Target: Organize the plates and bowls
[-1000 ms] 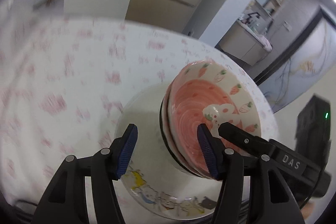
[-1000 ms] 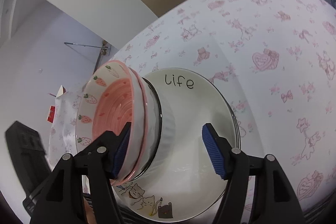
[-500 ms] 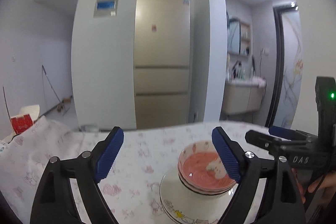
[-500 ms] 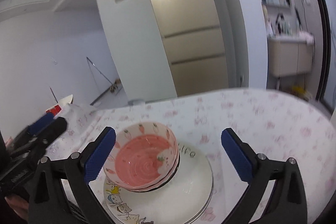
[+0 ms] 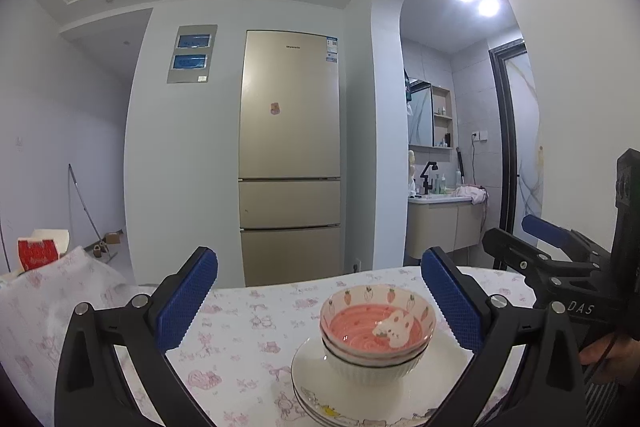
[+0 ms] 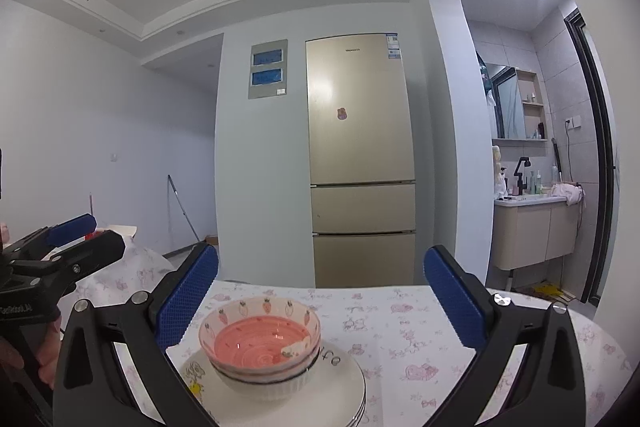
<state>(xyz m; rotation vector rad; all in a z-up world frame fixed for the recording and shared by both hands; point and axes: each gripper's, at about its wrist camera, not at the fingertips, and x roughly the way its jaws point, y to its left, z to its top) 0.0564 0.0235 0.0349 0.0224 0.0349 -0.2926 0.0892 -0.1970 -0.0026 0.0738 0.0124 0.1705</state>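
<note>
Three nested ceramic bowls point(image 5: 377, 337), the top one pink inside with a carrot-and-strawberry rim, sit on a stack of white cartoon-printed plates point(image 5: 444, 367) on the pink-patterned tablecloth point(image 6: 420, 331); both tongs hover level above the cloth. Left gripper point(image 5: 320, 301) and right gripper point(image 6: 320, 301) each stand spread wide, blue pads point(image 6: 188, 297) touching nothing.
</note>
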